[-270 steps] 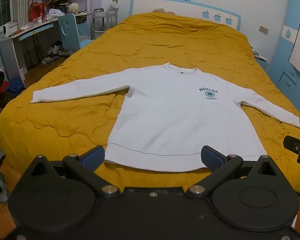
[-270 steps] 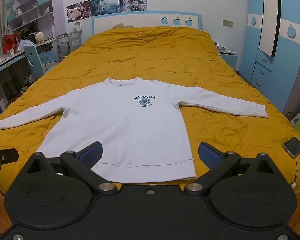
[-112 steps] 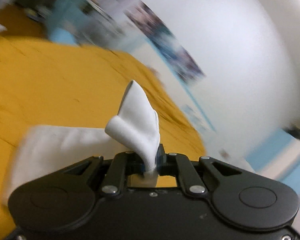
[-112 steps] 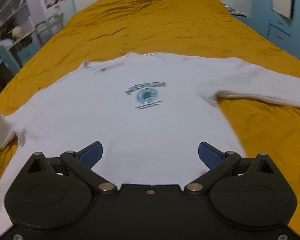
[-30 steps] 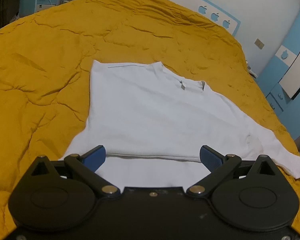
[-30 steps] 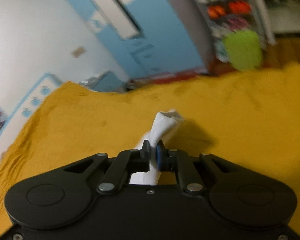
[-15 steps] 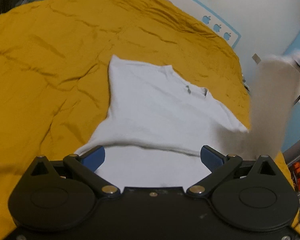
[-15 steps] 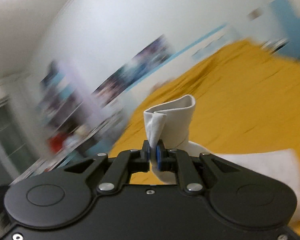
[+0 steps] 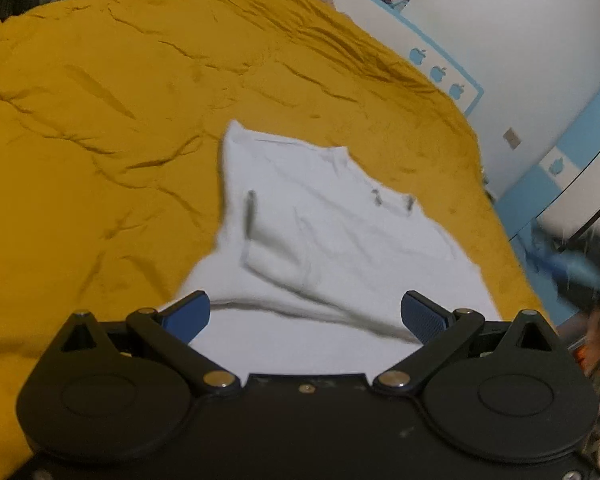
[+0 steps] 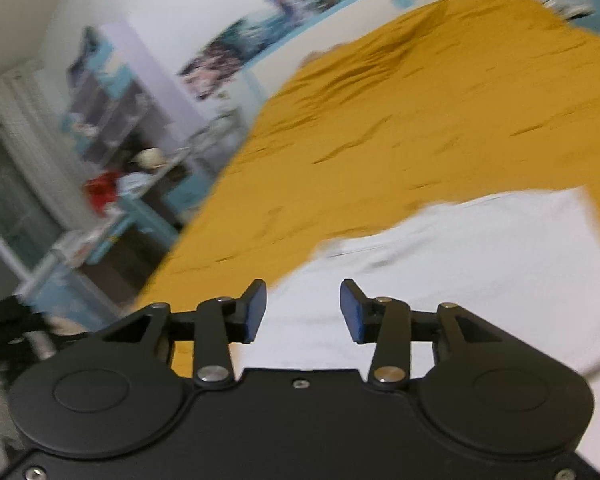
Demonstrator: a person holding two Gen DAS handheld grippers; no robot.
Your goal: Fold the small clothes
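I've both sleeves folded onto the white cotton sweatshirt [image 9: 324, 248] lying on the mustard quilted bed [image 9: 100, 120]; right gripper [image 10: 303, 310] just opened, empty; left gripper [image 9: 306, 316] wide, empty; next, fold hem upward

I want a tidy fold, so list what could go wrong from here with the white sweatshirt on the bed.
1. The sleeve folded over the white sweatshirt lies slanted and rumpled, so the next fold may lock in creases.
2. The right tool, whose jaws have just been opening with nothing between them, hangs close over the fabric and might snag it on the next move.
3. The wrinkled yellow quilt could let the sweatshirt slip when its hem is pulled.
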